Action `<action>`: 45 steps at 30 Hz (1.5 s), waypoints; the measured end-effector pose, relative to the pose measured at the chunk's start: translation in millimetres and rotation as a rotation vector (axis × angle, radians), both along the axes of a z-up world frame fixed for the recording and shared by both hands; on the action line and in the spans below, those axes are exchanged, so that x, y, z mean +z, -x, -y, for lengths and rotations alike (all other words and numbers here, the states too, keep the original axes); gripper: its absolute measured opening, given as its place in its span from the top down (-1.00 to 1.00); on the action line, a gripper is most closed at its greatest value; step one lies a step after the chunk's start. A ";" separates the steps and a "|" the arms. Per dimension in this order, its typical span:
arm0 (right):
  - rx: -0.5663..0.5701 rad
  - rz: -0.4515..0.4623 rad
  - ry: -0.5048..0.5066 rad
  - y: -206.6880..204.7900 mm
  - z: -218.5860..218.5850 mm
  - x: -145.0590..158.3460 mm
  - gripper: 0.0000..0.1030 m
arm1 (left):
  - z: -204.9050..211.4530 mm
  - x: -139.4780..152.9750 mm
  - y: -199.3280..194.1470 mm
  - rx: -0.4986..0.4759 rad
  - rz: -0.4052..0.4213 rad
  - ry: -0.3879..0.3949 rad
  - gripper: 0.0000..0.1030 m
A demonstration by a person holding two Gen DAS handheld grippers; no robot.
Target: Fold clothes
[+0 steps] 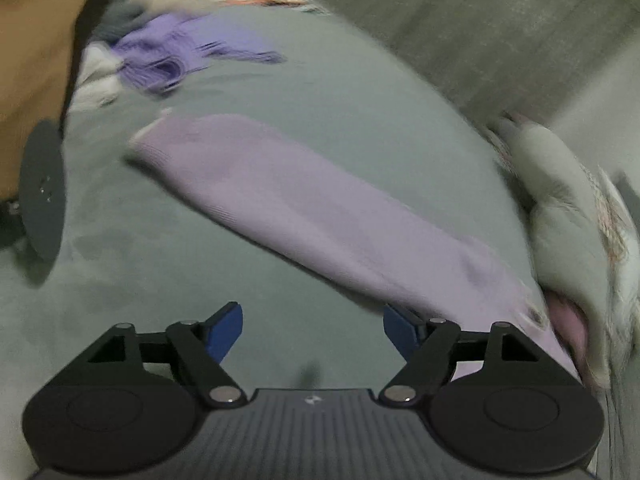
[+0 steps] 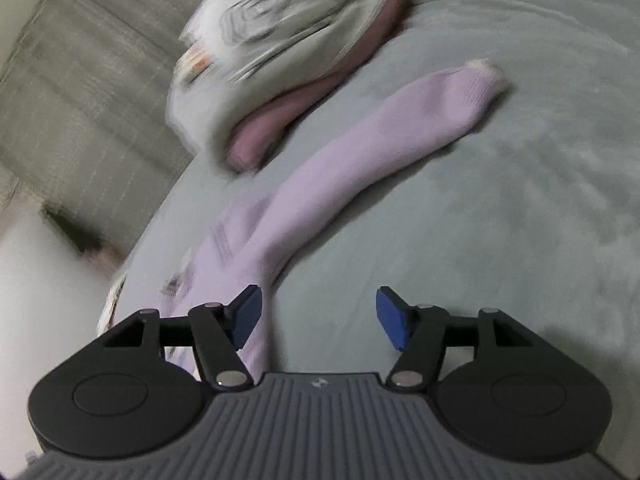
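Both grippers, the left gripper (image 1: 312,334) and the right gripper (image 2: 318,318), are open and hold nothing. A long purple sock (image 1: 304,216) lies flat on the grey bed (image 1: 340,92). It might slip or bunch up if grabbed crooked.

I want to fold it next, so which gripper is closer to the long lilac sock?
About even; the right looks marginally closer. The right gripper has the lilac sock beside its left finger; the left gripper has it by its right finger.
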State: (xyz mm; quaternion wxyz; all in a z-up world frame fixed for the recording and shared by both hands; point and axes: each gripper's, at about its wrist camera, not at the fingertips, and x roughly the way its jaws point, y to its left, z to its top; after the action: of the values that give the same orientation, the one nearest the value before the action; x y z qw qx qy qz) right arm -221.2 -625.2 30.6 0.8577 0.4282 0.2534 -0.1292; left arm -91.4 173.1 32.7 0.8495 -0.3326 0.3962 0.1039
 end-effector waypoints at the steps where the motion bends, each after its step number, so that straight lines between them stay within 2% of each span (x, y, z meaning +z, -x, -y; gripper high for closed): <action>1: -0.080 -0.007 0.022 -4.2 10.8 -5.5 -0.26 | -6.7 -2.9 -4.3 0.017 -0.006 0.004 -0.52; 2: -0.117 -0.007 0.031 -3.2 18.3 -8.5 -0.26 | -14.8 -3.7 -11.5 0.039 0.014 0.004 -0.56; 3: -0.203 -0.007 0.043 -5.5 30.4 -13.2 -0.26 | -24.4 -3.6 -20.5 0.064 0.046 0.001 -0.58; 6: -0.336 0.016 0.019 -16.4 55.4 -28.4 -0.28 | -36.7 -2.7 -42.7 0.091 0.074 -0.077 -0.66; 7: -0.357 0.026 0.005 -23.5 63.3 -35.3 -0.29 | -37.7 -4.5 -49.4 0.090 0.072 -0.099 -0.69; 10: -0.392 0.067 0.007 -42.5 81.7 -49.2 -0.47 | -32.5 -13.5 -74.9 0.107 0.087 -0.168 -0.98; 11: -0.394 0.081 0.030 -53.8 80.9 -52.8 -0.49 | -30.0 -16.0 -77.1 0.109 0.096 -0.183 -0.99; 13: -0.346 0.033 0.115 -85.5 73.3 -55.3 -0.35 | -20.4 -22.5 -83.5 0.117 0.095 -0.255 -0.93; 14: -0.322 0.004 0.146 -93.5 70.0 -52.7 0.22 | -10.3 -22.9 -89.2 0.070 0.098 -0.337 -0.15; 15: -0.305 -0.010 0.161 -98.5 74.8 -48.9 0.85 | -7.2 -21.3 -91.4 0.043 0.110 -0.359 0.40; 16: -0.289 -0.022 0.175 -103.4 80.0 -45.1 0.85 | -10.0 -19.3 -90.2 0.040 0.127 -0.331 0.70; 17: -0.301 0.007 0.195 -102.2 84.4 -36.4 0.85 | -12.9 -17.3 -89.1 0.036 0.143 -0.302 0.78; 19: -0.322 0.052 0.241 -98.9 90.4 -18.0 0.86 | -18.3 -10.7 -86.4 0.036 0.176 -0.259 0.79; 20: -0.322 0.072 0.305 -97.0 94.4 2.2 0.86 | -20.9 -4.6 -84.7 0.043 0.192 -0.253 0.79; 24: -0.257 0.069 0.482 -107.9 84.6 47.2 0.86 | -27.0 19.0 -77.1 0.061 0.249 -0.183 0.79; 26: -0.249 0.085 0.521 -110.6 77.3 59.4 0.86 | -23.2 33.9 -70.7 0.064 0.282 -0.162 0.79; 29: -0.301 0.113 0.499 -110.6 74.8 67.1 0.85 | -14.8 52.3 -64.3 0.066 0.339 -0.199 0.79; 30: -0.333 0.079 0.491 -113.0 75.7 62.1 0.85 | -14.8 52.6 -63.2 0.078 0.344 -0.207 0.79; 31: -0.338 0.066 0.490 -111.5 75.5 60.4 0.85 | -19.1 46.9 -64.3 0.092 0.324 -0.193 0.79; 32: -0.348 0.017 0.471 -113.6 80.0 50.6 0.85 | -23.3 41.4 -65.3 0.103 0.301 -0.174 0.79; 34: -0.368 -0.052 0.395 -112.8 92.6 32.3 0.85 | -30.5 30.9 -66.3 0.122 0.267 -0.150 0.79; 37: -0.382 -0.126 0.298 -110.9 106.5 11.6 0.85 | -32.6 12.2 -75.3 0.094 0.206 -0.177 0.79; 38: -0.368 -0.164 0.305 -113.3 107.4 7.6 0.84 | -34.2 9.4 -77.0 0.099 0.199 -0.164 0.78; 40: -0.357 -0.185 0.330 -113.7 105.9 6.9 0.81 | -41.3 9.7 -74.9 0.119 0.223 -0.083 0.77; 42: -0.436 -0.212 0.337 -109.2 105.5 12.8 0.57 | -45.1 17.2 -71.6 0.105 0.265 -0.074 0.76; 43: -0.447 -0.216 0.341 -105.3 104.7 13.9 0.53 | -46.7 21.6 -70.0 0.095 0.287 -0.073 0.75; 44: -0.518 -0.245 0.370 -96.9 102.7 21.7 0.46 | -45.6 25.9 -68.7 0.081 0.305 -0.085 0.75; 45: -0.565 -0.257 0.384 -91.6 100.1 25.6 0.32 | -43.4 27.0 -68.7 0.072 0.312 -0.089 0.75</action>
State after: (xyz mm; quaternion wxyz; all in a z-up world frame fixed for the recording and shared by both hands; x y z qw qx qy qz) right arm -129.6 -725.3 56.2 0.8140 0.2929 0.2019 -0.4593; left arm -22.6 216.5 59.6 0.9103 -0.3205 0.2424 0.0990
